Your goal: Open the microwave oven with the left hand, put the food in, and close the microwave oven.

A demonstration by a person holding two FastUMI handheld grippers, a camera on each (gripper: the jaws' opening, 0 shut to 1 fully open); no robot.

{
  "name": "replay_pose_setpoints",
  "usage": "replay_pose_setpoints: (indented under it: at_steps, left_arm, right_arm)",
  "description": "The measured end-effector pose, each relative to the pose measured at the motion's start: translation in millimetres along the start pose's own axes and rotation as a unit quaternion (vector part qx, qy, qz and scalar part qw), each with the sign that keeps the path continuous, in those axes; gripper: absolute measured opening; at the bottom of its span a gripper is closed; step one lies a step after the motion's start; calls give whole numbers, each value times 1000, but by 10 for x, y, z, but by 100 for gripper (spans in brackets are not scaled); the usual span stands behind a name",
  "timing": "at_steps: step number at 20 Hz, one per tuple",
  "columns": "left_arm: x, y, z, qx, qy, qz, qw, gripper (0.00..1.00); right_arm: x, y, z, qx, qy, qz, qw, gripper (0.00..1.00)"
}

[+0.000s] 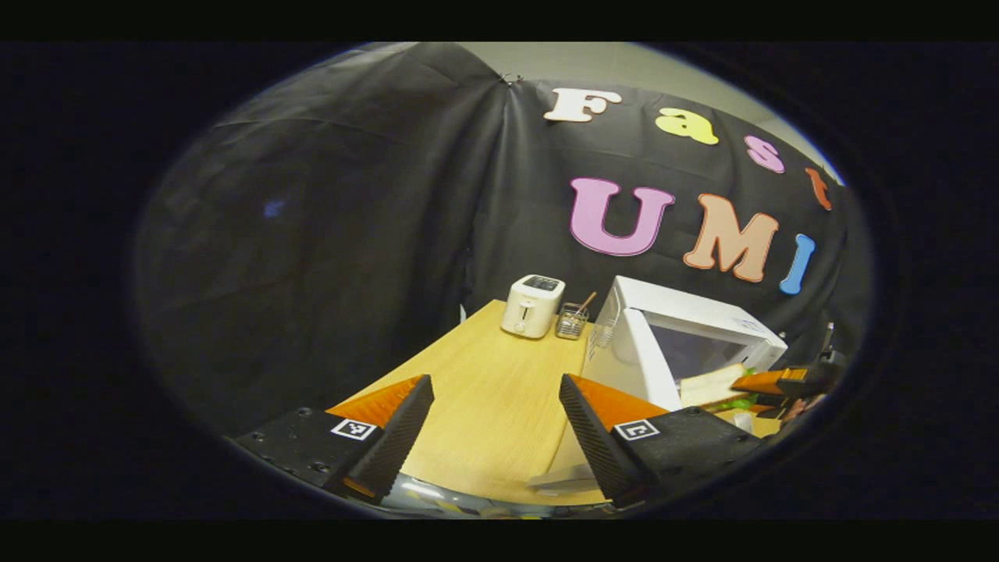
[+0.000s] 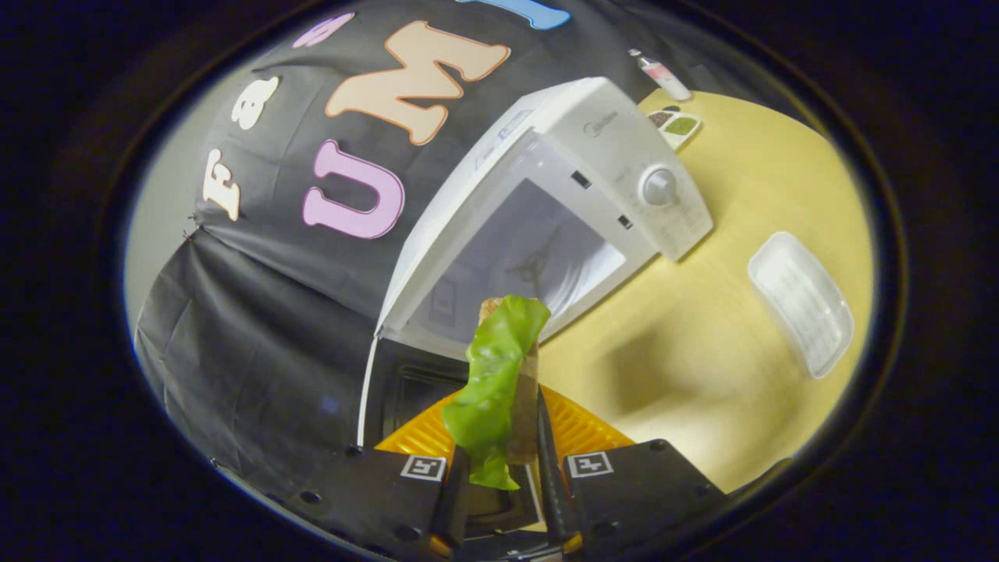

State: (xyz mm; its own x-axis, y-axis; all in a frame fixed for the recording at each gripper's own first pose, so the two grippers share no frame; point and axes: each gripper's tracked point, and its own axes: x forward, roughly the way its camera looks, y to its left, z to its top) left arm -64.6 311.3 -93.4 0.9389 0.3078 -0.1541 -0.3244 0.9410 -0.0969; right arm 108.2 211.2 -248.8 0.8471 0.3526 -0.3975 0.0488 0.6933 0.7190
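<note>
The white microwave (image 1: 702, 312) stands on the wooden table with its door (image 1: 634, 361) swung open toward me. My left gripper (image 1: 495, 384) is open and holds nothing, hanging over the table left of that door. In the left gripper view the right gripper (image 1: 784, 382) holds a sandwich (image 1: 712, 384) at the cavity's mouth. In the right gripper view my right gripper (image 2: 503, 460) is shut on the sandwich (image 2: 521, 406), whose green lettuce leaf (image 2: 495, 375) hangs out. The open cavity (image 2: 531, 257) lies just ahead, the door (image 2: 414, 390) to its left, the control knob (image 2: 659, 187) to its right.
A white toaster (image 1: 532, 306) and a small wire basket (image 1: 572, 320) with utensils stand at the table's far end. Right of the microwave lie a white ribbed tray (image 2: 800, 300), a small seasoning dish (image 2: 675, 125) and a bottle (image 2: 659, 74).
</note>
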Motion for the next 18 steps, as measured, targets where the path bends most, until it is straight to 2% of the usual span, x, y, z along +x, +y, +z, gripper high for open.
replay_pose_setpoints:
  at_steps: [4, 5, 6, 8, 16, 17, 18]
  left_arm:
    - [48, 143, -88, -6, 14, 9, 1000, 95]
    - [58, 181, -111, -8, 16, 13, 1000, 91]
    - [72, 211, -127, -10, 19, 16, 1000, 94]
    - [80, 297, -169, -13, 27, 25, 999, 95]
    - [3, 436, -335, -22, 56, 36, 998, 95]
    - [12, 432, -338, -26, 56, 36, 997, 99]
    - [19, 424, -346, -30, 56, 37, 997, 95]
  right_arm:
    - [419, 78, 152, 21, -39, 6, 999, 41]
    - [531, 99, 205, 26, -51, 9, 998, 41]
    - [645, 120, 250, 29, -61, 12, 998, 41]
    - [864, 119, 331, 25, -80, 14, 996, 42]
    - [1556, -69, 606, -8, -123, -24, 992, 42]
    - [1606, -94, 660, -12, -130, -30, 991, 42]
    - [1635, -130, 700, -14, -137, -36, 990, 42]
